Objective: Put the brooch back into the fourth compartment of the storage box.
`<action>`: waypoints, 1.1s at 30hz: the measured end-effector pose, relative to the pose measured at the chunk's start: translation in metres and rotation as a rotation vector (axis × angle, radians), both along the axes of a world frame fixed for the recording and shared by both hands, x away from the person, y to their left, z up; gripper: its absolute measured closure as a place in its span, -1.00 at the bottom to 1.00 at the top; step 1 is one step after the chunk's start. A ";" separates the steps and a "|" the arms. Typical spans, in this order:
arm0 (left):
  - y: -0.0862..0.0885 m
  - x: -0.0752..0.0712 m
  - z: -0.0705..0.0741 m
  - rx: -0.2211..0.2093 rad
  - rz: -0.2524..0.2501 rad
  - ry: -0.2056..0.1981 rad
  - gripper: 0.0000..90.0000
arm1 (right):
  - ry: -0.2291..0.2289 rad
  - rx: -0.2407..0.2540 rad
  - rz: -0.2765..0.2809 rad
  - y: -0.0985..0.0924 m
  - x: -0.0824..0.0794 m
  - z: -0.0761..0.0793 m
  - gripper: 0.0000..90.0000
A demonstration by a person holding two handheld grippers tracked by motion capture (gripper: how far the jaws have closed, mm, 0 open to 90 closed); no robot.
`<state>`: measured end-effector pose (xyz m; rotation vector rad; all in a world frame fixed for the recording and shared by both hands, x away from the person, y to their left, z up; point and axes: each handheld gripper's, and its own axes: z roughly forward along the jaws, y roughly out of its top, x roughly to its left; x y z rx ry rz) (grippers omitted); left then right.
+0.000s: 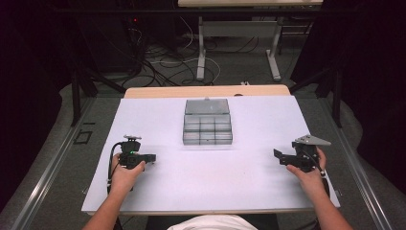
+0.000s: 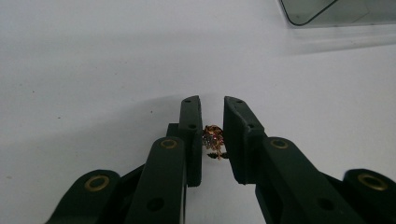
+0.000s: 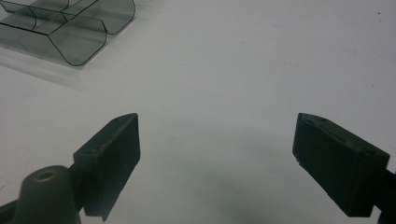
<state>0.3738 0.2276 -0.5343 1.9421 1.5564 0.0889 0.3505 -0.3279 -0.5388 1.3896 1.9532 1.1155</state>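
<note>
White sheeting covers the table, and a smoky clear compartment box is set at its middle with the lid laid back. The left gripper is held low at the left, jaws nearly closed around a small gold-coloured trinket. The right gripper is held at the right, jaws spread wide with nothing between them.
</note>
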 end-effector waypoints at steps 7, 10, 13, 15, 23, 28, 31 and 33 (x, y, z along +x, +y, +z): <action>-0.002 -0.002 0.003 0.020 0.012 -0.038 0.73 | 0.000 0.002 0.004 0.000 0.000 0.000 -0.67; -0.001 -0.003 0.005 0.032 0.000 -0.036 0.74 | 0.001 0.003 0.003 0.000 0.000 0.000 -0.67; -0.002 -0.004 0.005 0.038 0.013 -0.056 0.74 | 0.001 0.002 0.002 0.000 0.000 0.000 -0.67; -0.002 -0.006 0.007 0.047 0.007 -0.059 0.74 | 0.001 0.003 0.004 0.001 0.000 0.000 -0.67; -0.006 -0.010 0.010 0.071 0.004 -0.102 0.74 | 0.000 0.003 0.005 0.001 0.000 0.000 -0.67; -0.012 -0.014 0.012 0.111 -0.004 -0.144 0.73 | 0.000 0.004 0.008 0.001 0.000 0.000 -0.67; -0.015 -0.015 0.012 0.124 -0.014 -0.156 0.74 | 0.007 0.005 0.015 0.000 0.000 0.000 -0.67; -0.017 -0.016 0.012 0.126 -0.019 -0.158 0.73 | 0.002 0.002 0.008 0.001 0.000 0.000 -0.67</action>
